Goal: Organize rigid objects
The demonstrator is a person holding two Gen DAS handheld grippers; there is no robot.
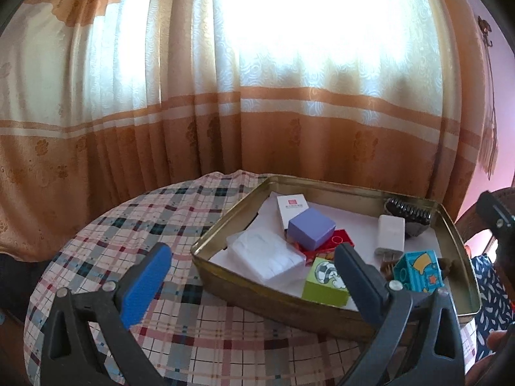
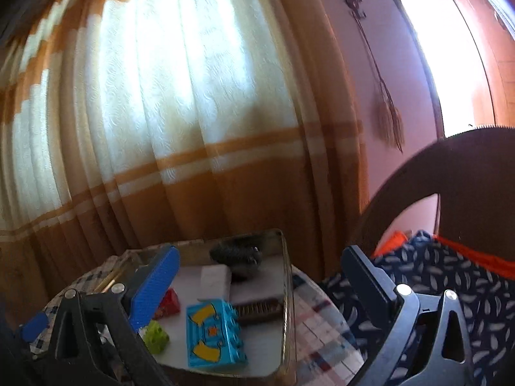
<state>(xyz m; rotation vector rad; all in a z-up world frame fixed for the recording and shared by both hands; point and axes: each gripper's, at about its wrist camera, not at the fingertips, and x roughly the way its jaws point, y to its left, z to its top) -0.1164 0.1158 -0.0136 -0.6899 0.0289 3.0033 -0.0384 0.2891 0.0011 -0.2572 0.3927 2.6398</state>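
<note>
- Left gripper (image 1: 254, 276): jaws spread, empty, just near-left of the tin (image 1: 244, 289) on the table.
- Right gripper (image 2: 260, 276): jaws spread wide, empty, above the tin's near-right side.
- Tin held one turquoise brick (image 2: 215, 334), one purple box (image 1: 310, 226).

Round table (image 1: 106, 241) under a plaid cloth (image 1: 199, 331), gold metal tray (image 1: 225, 225) resting on it

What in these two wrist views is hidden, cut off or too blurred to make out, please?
- Left wrist view: the green box is partly behind the left gripper's finger.
- Left wrist view: the print on the white box is too small to read.
- Right wrist view: the red box sits mostly behind the right gripper's finger; the tin tray is blurred.
</note>
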